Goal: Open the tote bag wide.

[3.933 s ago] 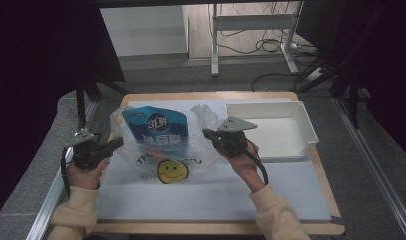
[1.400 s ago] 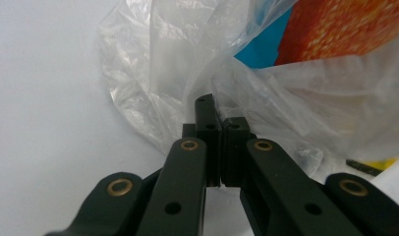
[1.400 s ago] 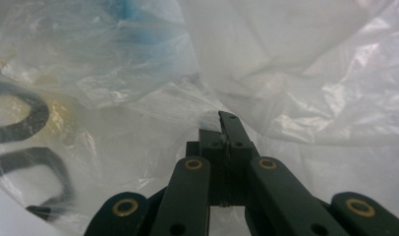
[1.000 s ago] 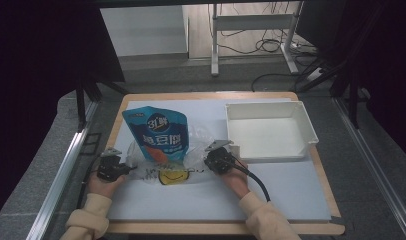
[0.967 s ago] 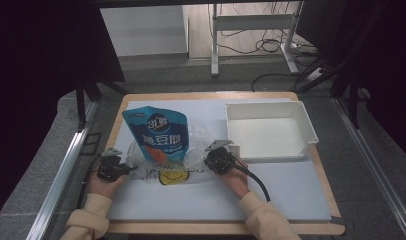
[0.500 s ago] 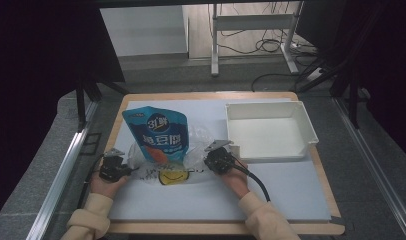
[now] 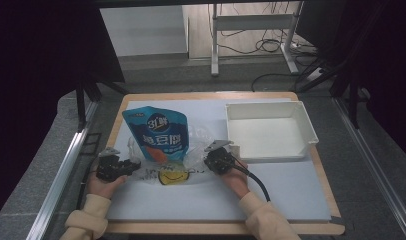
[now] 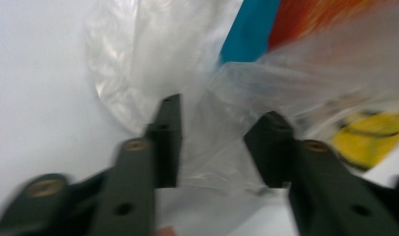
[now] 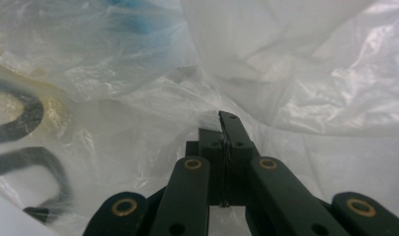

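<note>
Your left hand-held gripper [image 7: 132,165] stands with jaws wide, the thin edge of the clear plastic bag [image 8: 227,123] lying slack between them. Close there on a gathered fold: the film looks light, soft and slippery, so a single layer may slide out. Just beyond that gripper, the blue pouch [image 7: 158,135] sits partly in the bag's mouth and looks the heavier, stiffer thing. Your right hand-held gripper [image 9: 226,129] is pinched tight on the bag's opposite edge
</note>
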The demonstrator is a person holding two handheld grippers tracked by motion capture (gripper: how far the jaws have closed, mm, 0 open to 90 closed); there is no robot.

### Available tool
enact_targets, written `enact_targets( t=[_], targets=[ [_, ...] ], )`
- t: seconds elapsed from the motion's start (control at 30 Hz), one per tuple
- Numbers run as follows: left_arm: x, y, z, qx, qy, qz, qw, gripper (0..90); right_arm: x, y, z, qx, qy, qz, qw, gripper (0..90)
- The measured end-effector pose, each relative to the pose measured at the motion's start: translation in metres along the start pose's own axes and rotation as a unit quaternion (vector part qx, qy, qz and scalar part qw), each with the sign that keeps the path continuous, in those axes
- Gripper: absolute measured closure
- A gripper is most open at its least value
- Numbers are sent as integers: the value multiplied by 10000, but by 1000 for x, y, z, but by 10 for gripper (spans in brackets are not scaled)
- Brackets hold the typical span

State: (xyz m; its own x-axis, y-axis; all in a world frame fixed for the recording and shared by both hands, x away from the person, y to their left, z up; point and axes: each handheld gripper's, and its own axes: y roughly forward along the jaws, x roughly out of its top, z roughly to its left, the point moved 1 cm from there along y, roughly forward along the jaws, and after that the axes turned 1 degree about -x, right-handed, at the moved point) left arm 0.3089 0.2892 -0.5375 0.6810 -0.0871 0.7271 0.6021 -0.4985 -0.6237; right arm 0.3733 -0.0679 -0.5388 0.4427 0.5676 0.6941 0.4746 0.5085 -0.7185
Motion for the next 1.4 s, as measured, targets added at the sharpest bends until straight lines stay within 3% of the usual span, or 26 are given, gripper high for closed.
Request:
enact_targets(
  t=[0.07,0.13,0.2,0.5,0.67,0.73,0.87,0.97,1.0,1.07,1.13,1.4],
  targets=[
    [3,-7,-3,-90,-73,-112,9999,445,0,0,0,-12,-15,0,10000,884],
    [5,-13,-6,-39,-20,-191,9998,327,0,0,0,-17,-36,2,10000,882],
    [8,-24,-11,4,58,-357,9993,288,0,0,0,-15,-39,1,10000,882],
    [29,-59,-24,192,278,-784,9964,264,0,0,0,-16,-58,3,10000,880],
    [48,-75,-29,252,327,-1051,9936,277,0,0,0,-18,-53,1,10000,878],
    [60,-78,-31,280,408,-1033,9934,321,0,0,0,-25,-49,-1,10000,876],
    [66,-71,-30,274,419,-879,9949,380,0,0,0,-24,-48,-3,10000,876],
    [68,-64,-27,284,421,-770,9957,427,0,0,0,-19,-48,-15,10000,876],
    [68,-59,-25,270,411,-736,9961,512,0,0,0,-21,-45,-15,10000,876],
    [68,-57,-23,266,410,-693,9964,548,0,0,0,-23,-48,-15,10000,876],
    [68,-53,-22,217,416,-618,9970,668,0,0,0,-29,-55,-17,10000,875],
    [66,-34,-12,147,357,-322,9987,819,0,0,1,-50,-85,-19,9999,875]
  ],
)
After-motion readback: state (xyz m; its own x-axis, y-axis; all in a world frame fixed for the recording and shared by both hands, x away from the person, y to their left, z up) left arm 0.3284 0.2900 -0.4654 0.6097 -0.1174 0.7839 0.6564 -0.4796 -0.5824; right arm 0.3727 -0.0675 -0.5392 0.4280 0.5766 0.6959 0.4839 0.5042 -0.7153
